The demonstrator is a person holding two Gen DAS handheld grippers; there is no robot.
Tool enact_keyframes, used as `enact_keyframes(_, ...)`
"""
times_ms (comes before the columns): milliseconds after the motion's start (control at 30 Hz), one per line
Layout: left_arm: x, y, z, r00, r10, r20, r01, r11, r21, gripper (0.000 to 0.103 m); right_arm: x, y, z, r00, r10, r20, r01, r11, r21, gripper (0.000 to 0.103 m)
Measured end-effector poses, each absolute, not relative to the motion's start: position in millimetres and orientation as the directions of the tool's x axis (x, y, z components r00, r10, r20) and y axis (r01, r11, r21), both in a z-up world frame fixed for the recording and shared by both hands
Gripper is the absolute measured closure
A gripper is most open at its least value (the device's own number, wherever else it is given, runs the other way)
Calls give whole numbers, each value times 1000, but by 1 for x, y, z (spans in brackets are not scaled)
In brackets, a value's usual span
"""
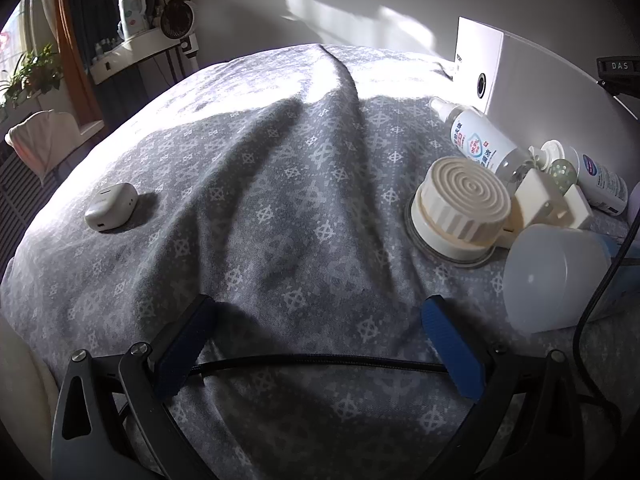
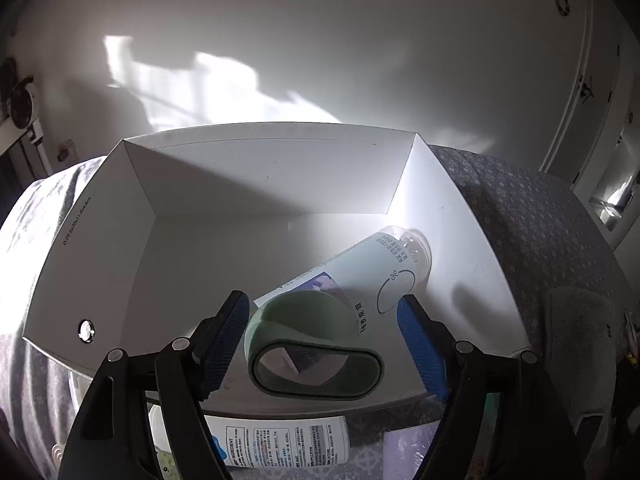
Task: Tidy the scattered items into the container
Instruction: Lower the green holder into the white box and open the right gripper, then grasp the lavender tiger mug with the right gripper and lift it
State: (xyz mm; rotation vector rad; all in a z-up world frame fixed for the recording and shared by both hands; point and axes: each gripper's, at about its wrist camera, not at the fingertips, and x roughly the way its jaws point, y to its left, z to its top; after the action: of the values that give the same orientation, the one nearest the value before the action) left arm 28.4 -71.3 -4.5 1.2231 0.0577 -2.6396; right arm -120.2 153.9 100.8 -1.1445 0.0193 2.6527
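In the right wrist view a white cardboard box (image 2: 100, 240) stands open on the bed. A bottle with a pale green cap (image 2: 344, 292) lies inside it on its side. My right gripper (image 2: 320, 340) is open above the box, fingers on either side of the cap, not touching. In the left wrist view my left gripper (image 1: 320, 344) is open and empty over the grey patterned bedspread (image 1: 280, 208). A white earbud case (image 1: 110, 206) lies to the left. A round white ribbed lid (image 1: 462, 204), a clear spray bottle (image 1: 484, 142) and a white bottle (image 1: 600, 184) lie at right beside the box (image 1: 532, 76).
A translucent white cup (image 1: 556, 276) and white plastic blocks (image 1: 552, 200) lie at the right. A black cable (image 1: 600, 288) runs down the right side. Another white bottle (image 2: 280, 444) lies in front of the box. A shelf with plants (image 1: 36, 72) stands far left.
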Motion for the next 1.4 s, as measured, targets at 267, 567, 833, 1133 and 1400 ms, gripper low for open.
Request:
enact_keyframes(267, 28, -71, -4, -625, -192, -757, 225, -972, 62, 0, -20, 159, 135, -736, 253, -628, -291, -956, -43, 0)
enact_keyframes(567, 28, -72, -4, -625, -192, -757, 225, -972, 61, 0, 3, 160, 84, -499, 392, -773, -273, -918, -289, 0)
enact_keyframes(833, 28, -72, -4, -624, -193, -757, 225, -972, 63, 0, -20, 170, 35, -341, 537, -771, -238, -843, -482, 0)
enact_keyframes(1133, 28, -72, -4, -624, -194, -757, 225, -972, 64, 0, 14, 160, 48, -427, 497, -755, -171, -864, -473, 22)
enact_keyframes(1400, 28, -72, -4, -624, -194, -757, 225, -972, 64, 0, 50, 140, 70, -512, 461, -725, -162, -881, -445, 22)
